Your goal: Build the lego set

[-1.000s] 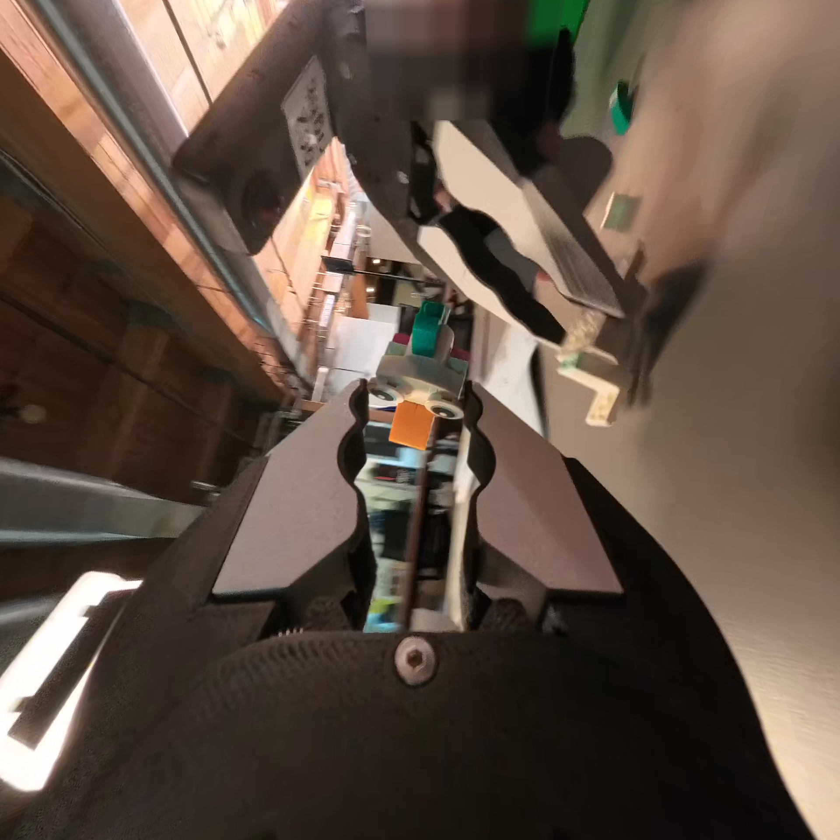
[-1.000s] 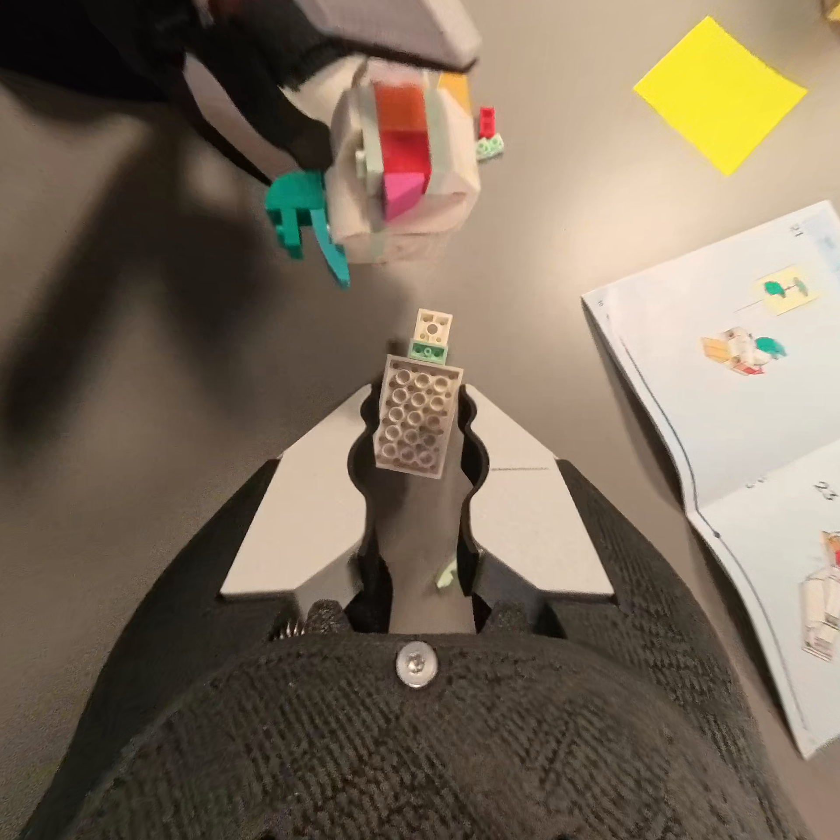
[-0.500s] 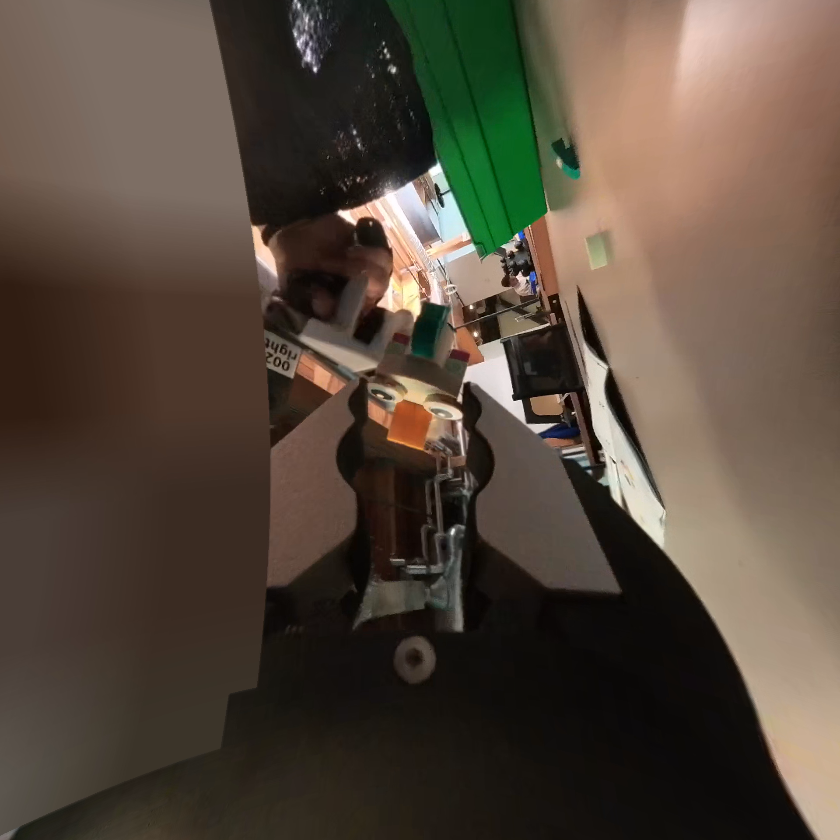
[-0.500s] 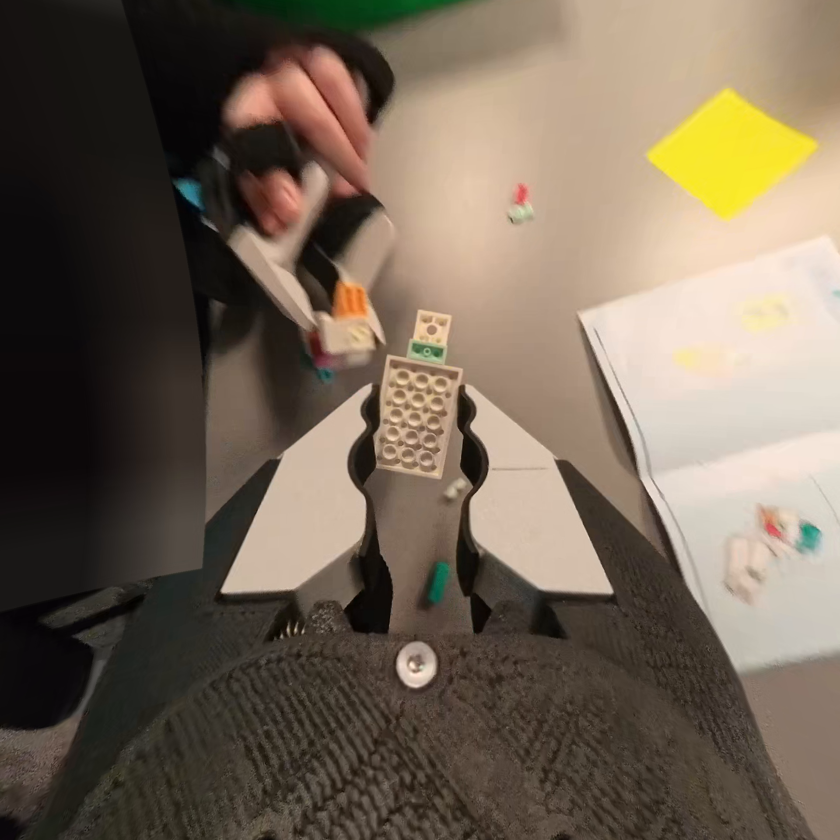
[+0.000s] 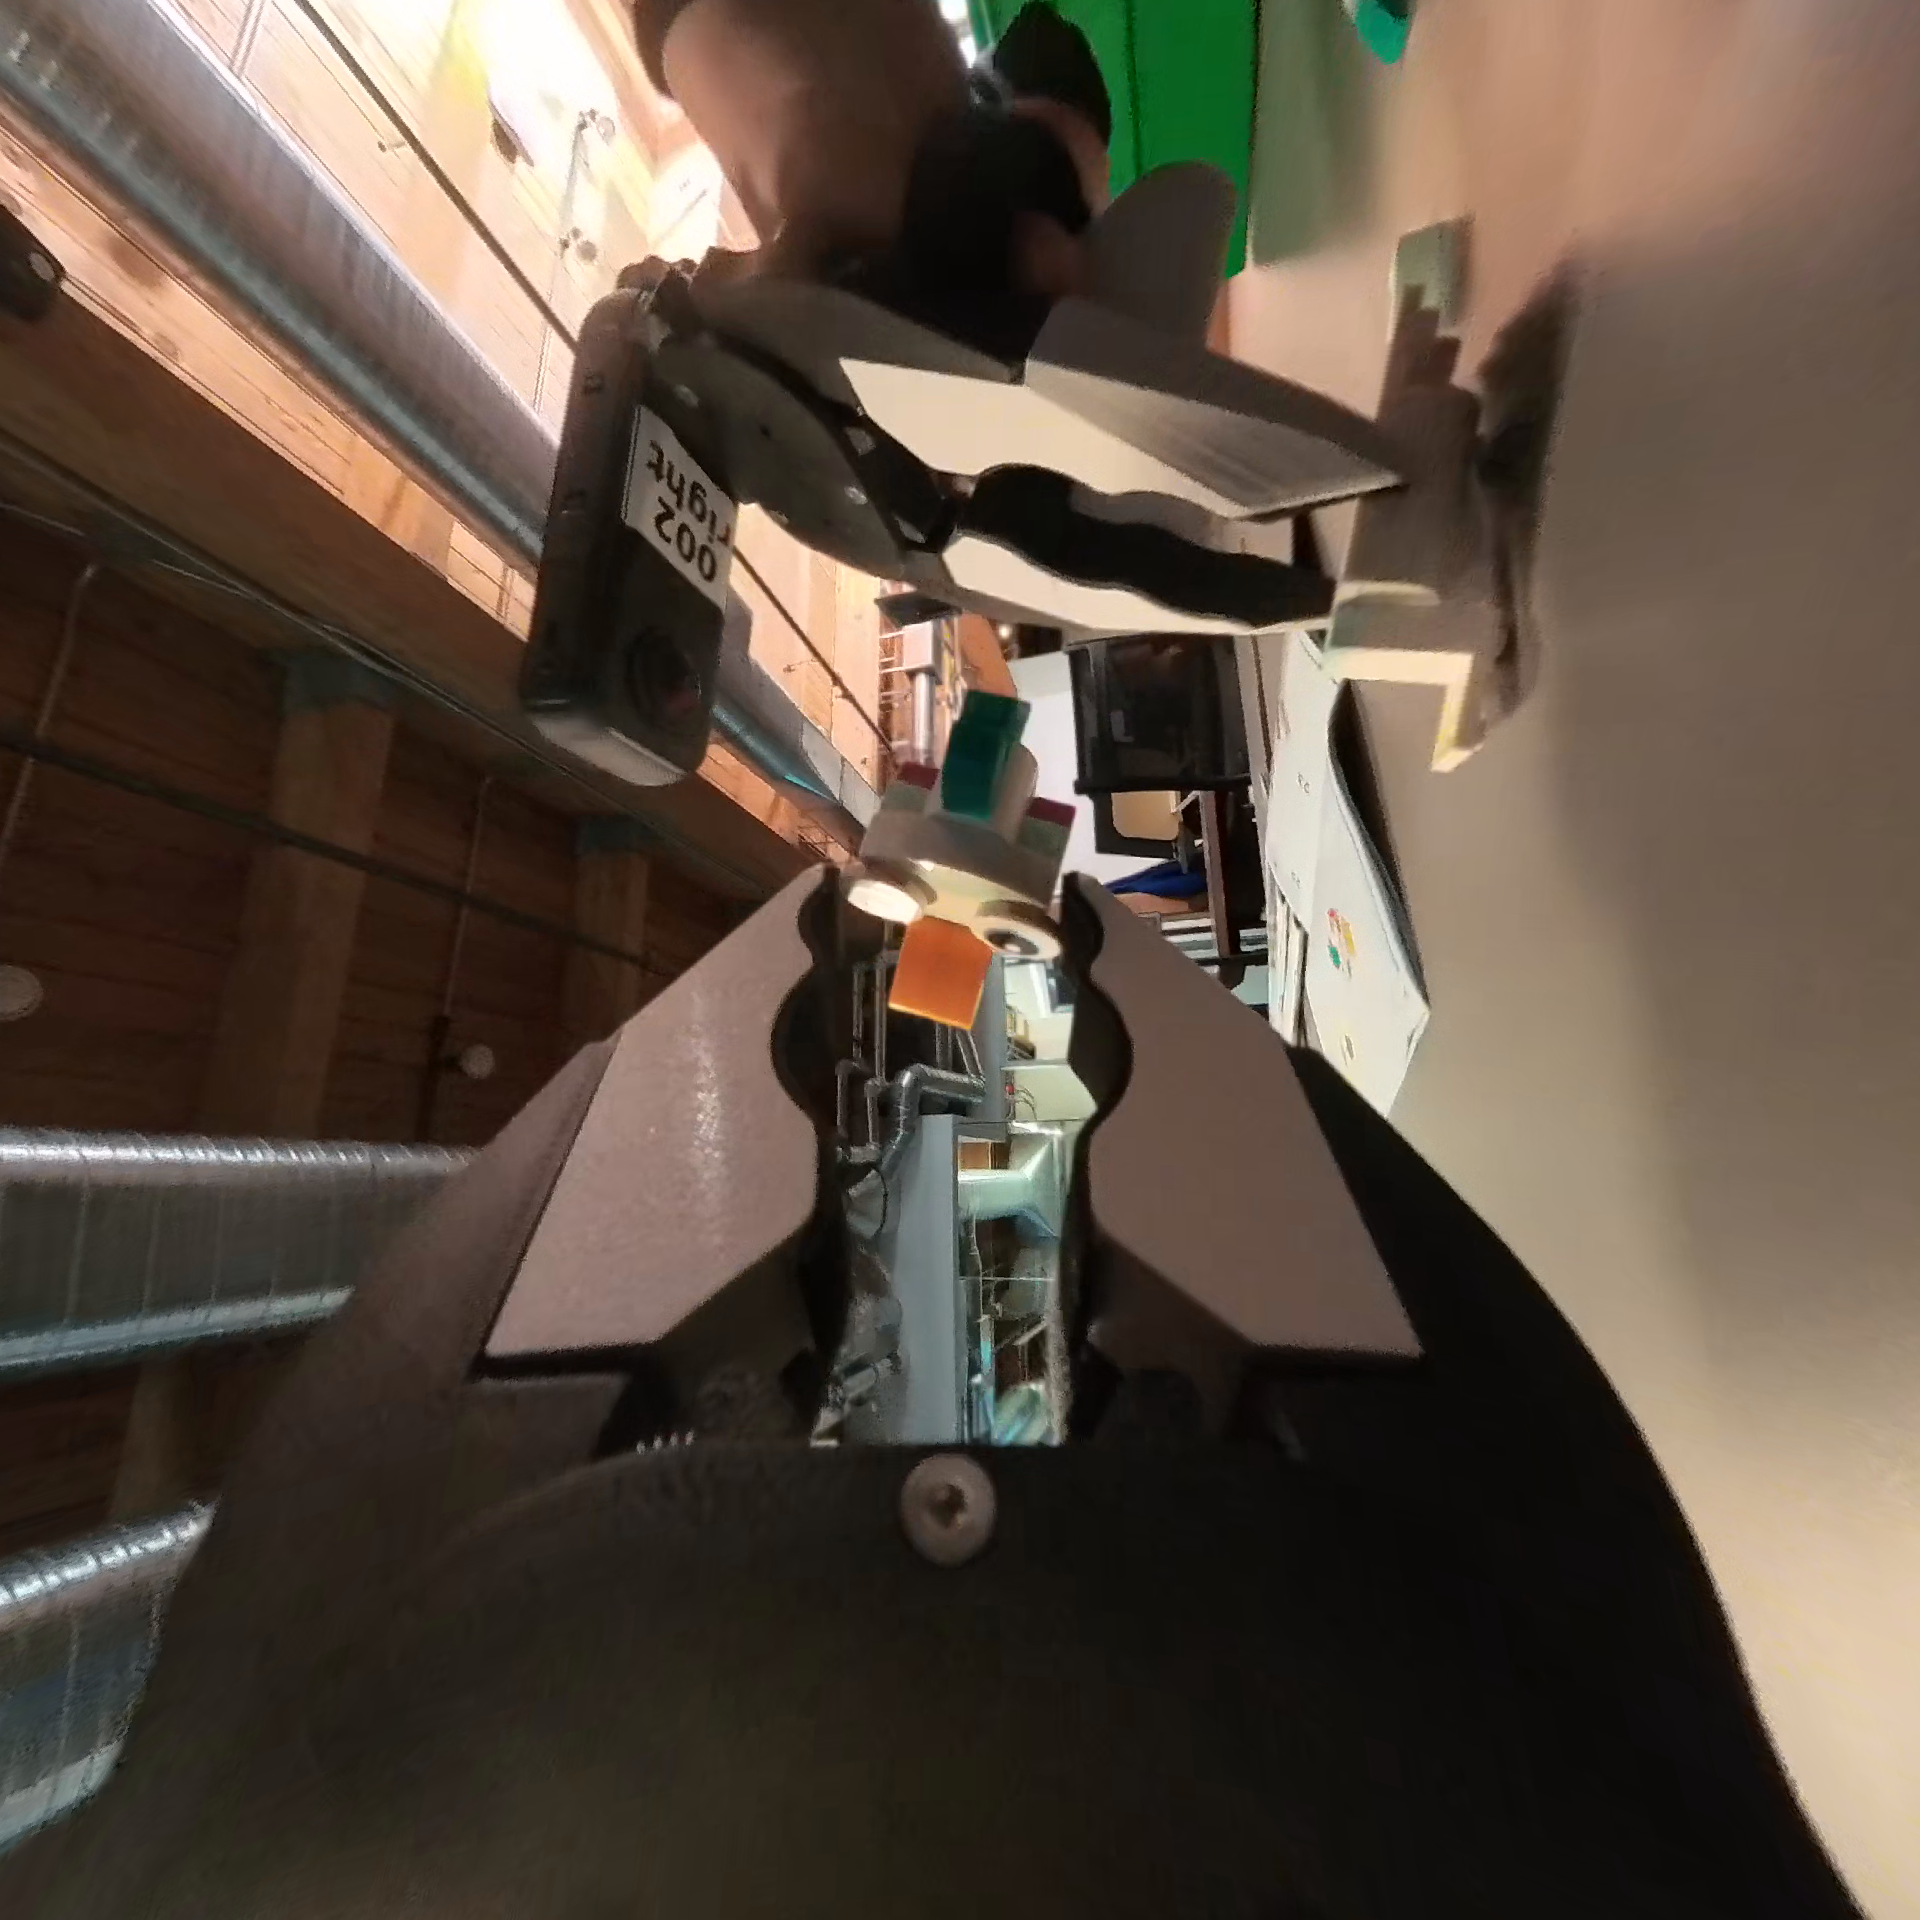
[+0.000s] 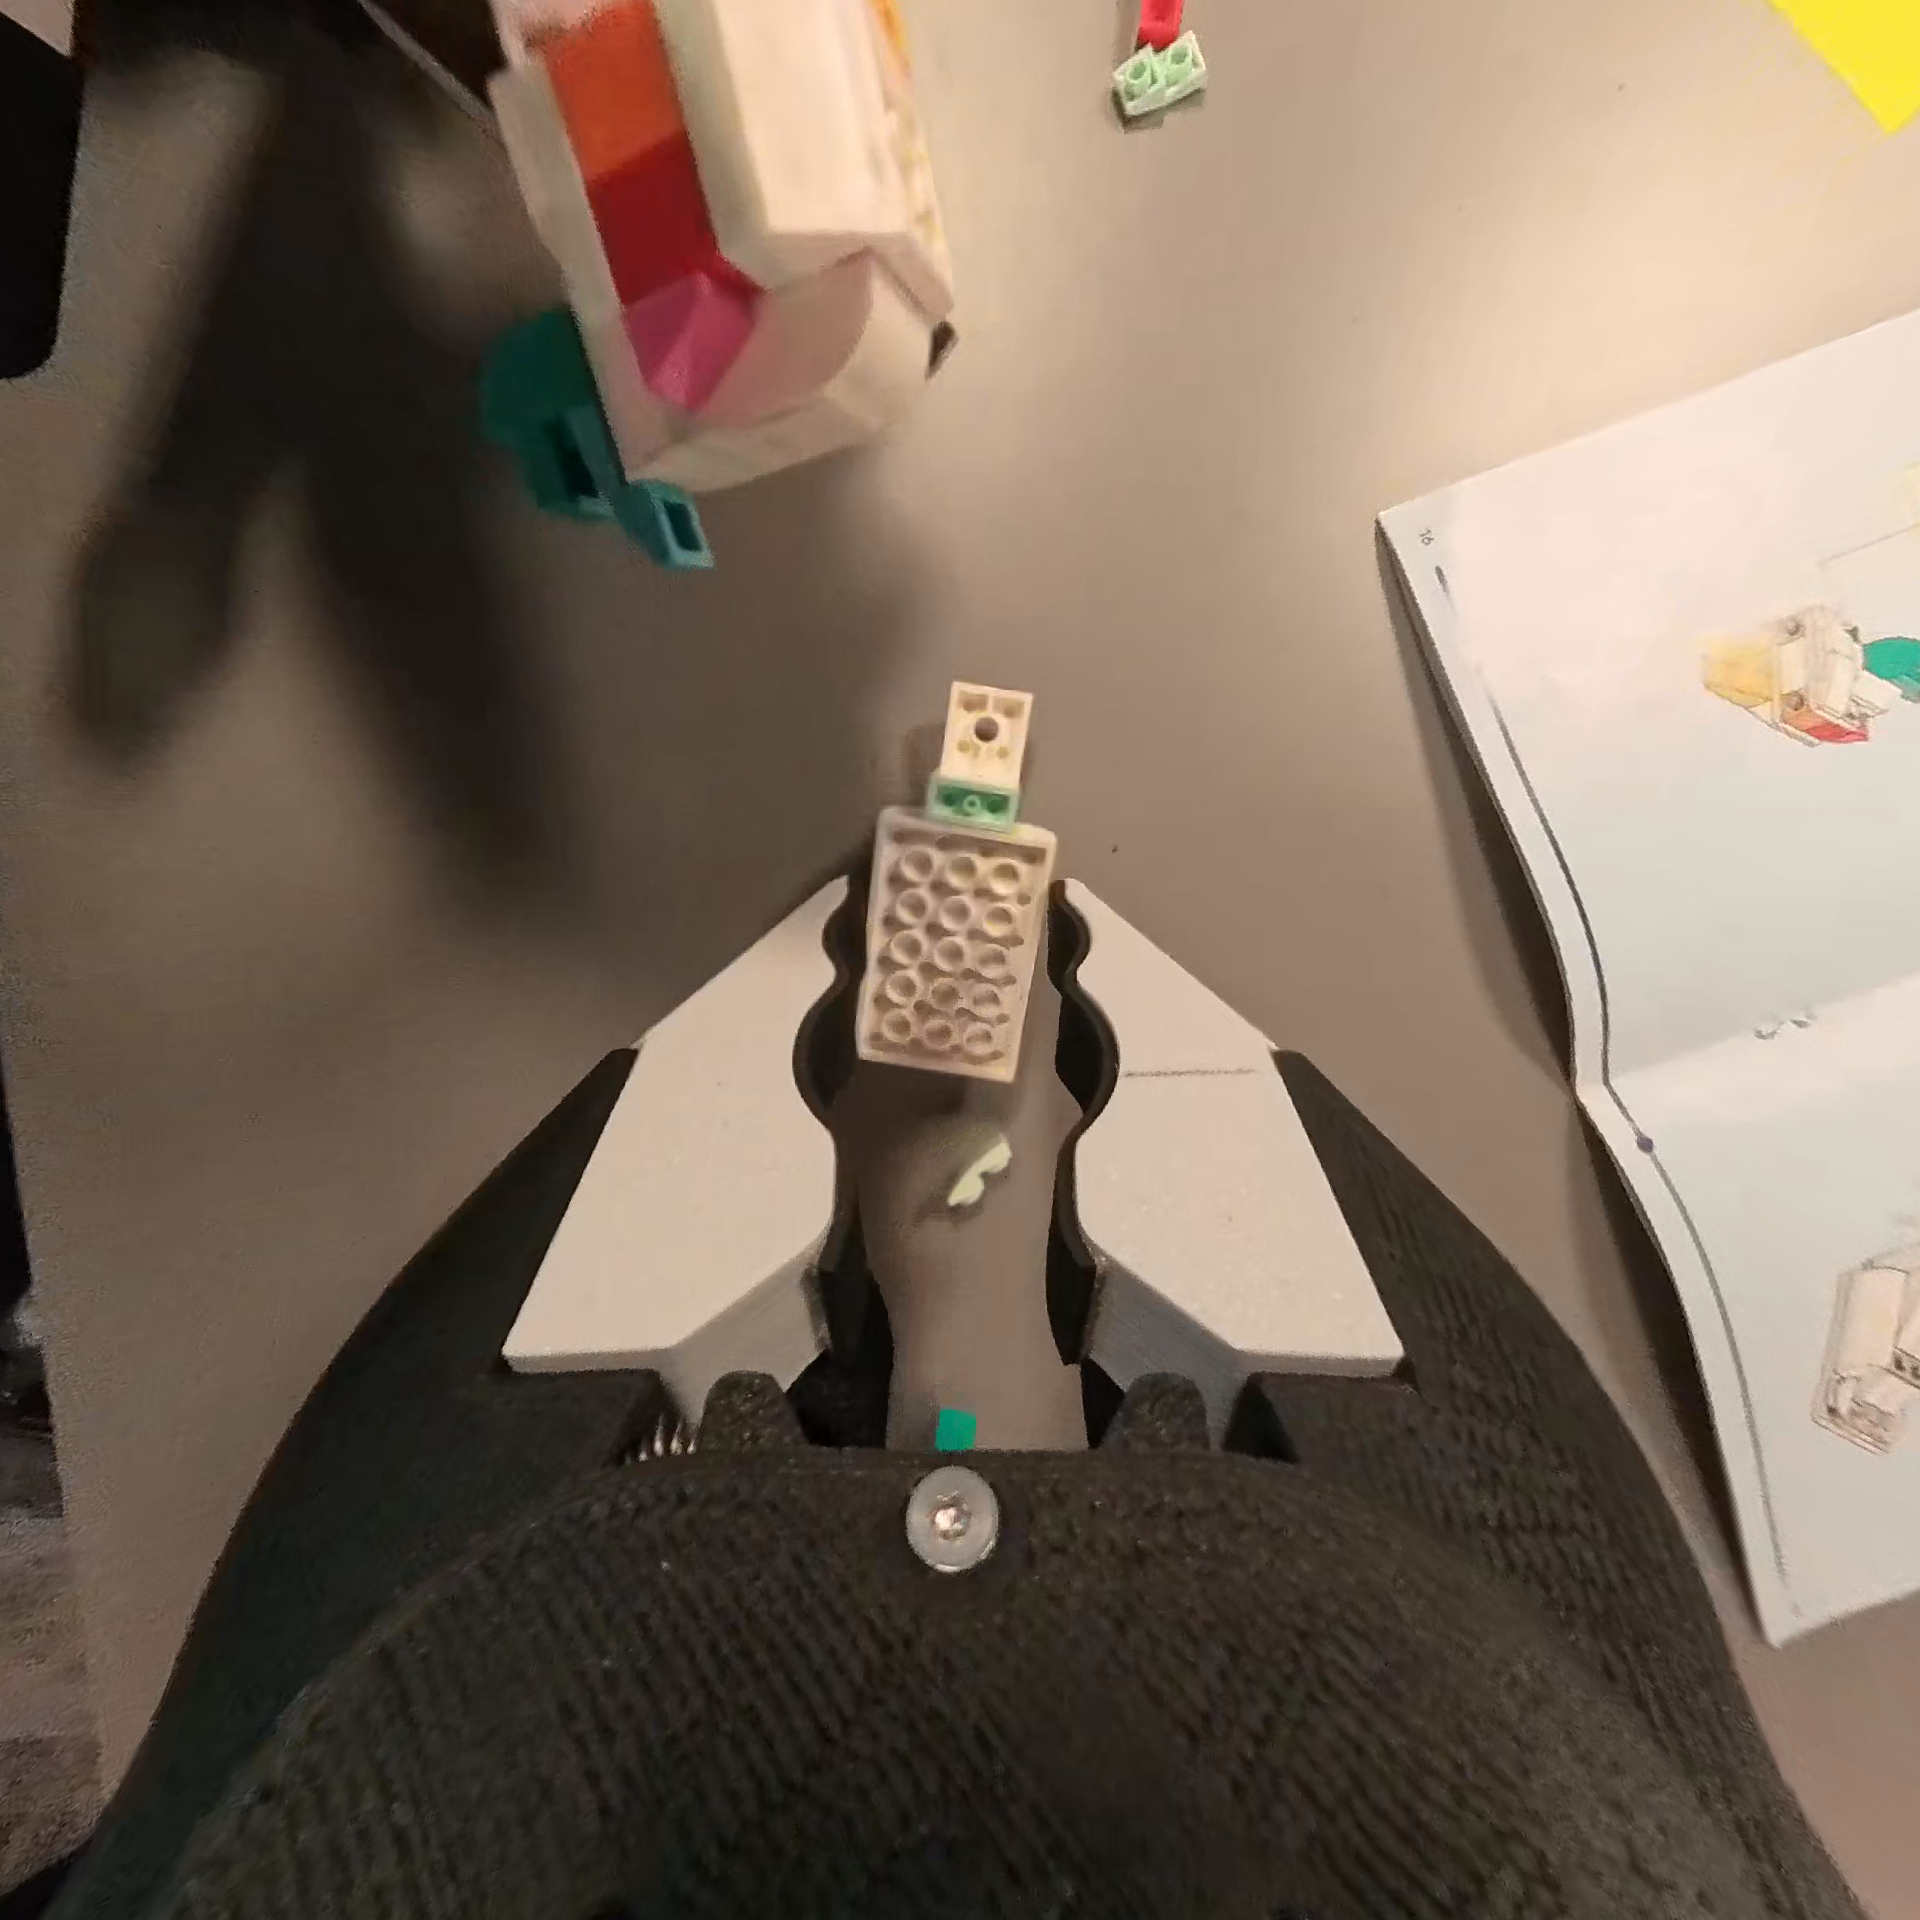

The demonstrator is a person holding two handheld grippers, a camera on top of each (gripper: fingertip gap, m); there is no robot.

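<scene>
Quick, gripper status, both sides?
Left gripper: shut on the colourful model.
Right gripper: shut on the white plate.

Two grippers show: the left gripper [image 5: 951, 904] and the right gripper [image 6: 954, 940]. Two Lego assemblies are held, one white plate assembly [image 6: 951, 940] and one multicoloured model [image 6: 727, 229]. On the bench [image 6: 1195, 468] lie three small loose pieces, one instruction booklet [image 6: 1714, 987] and one yellow sheet [image 6: 1860, 52].
</scene>
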